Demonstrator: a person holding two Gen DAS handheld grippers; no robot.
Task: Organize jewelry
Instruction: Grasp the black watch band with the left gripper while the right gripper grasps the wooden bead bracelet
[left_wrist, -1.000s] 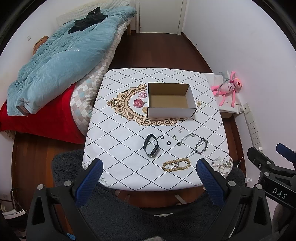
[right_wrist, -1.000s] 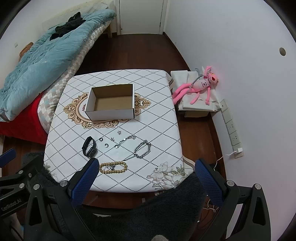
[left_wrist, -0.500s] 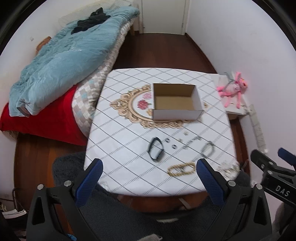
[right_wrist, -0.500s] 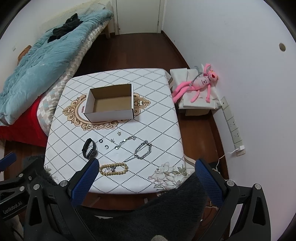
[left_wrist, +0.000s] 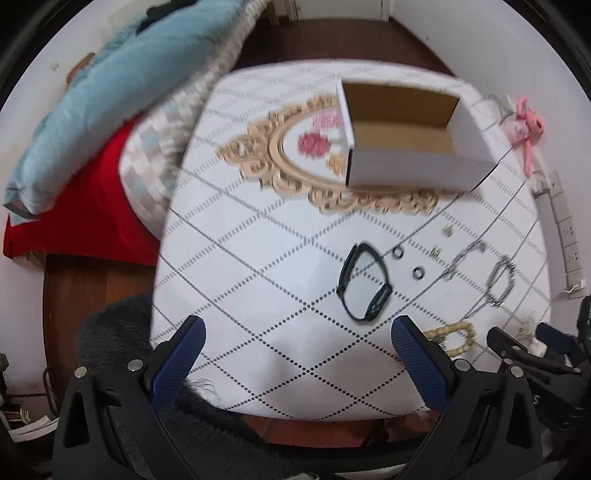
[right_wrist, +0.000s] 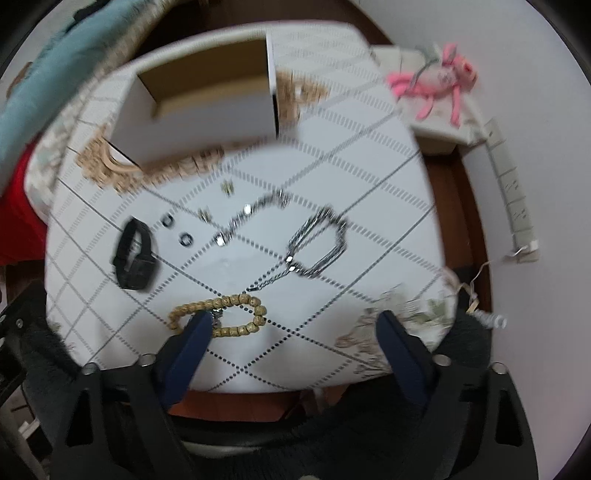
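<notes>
An open white cardboard box (left_wrist: 413, 162) (right_wrist: 199, 110) stands at the far middle of the table. In front of it lie a black wristband (left_wrist: 364, 282) (right_wrist: 133, 254), two small dark rings (left_wrist: 397, 253) (right_wrist: 185, 239), a thin silver chain (left_wrist: 465, 258) (right_wrist: 251, 214), a thicker silver chain bracelet (left_wrist: 500, 280) (right_wrist: 319, 242) and a wooden bead bracelet (left_wrist: 456, 338) (right_wrist: 221, 314). My left gripper (left_wrist: 295, 343) is open and empty, over the table's near edge left of the wristband. My right gripper (right_wrist: 295, 332) is open and empty, its left finger (right_wrist: 192, 343) overlapping the bead bracelet.
The table (left_wrist: 229, 280) has a white diamond-pattern cloth with a gold floral medallion (left_wrist: 295, 147). A bed with a blue quilt (left_wrist: 122, 81) lies to the left. A pink plush toy (right_wrist: 439, 81) rests on a low stand at the right. A dark fuzzy seat (left_wrist: 118, 332) is below.
Both grippers have moved down and forward toward the table, so the jewelry looks much larger. Both views are motion-blurred. Nothing on the table has moved.
</notes>
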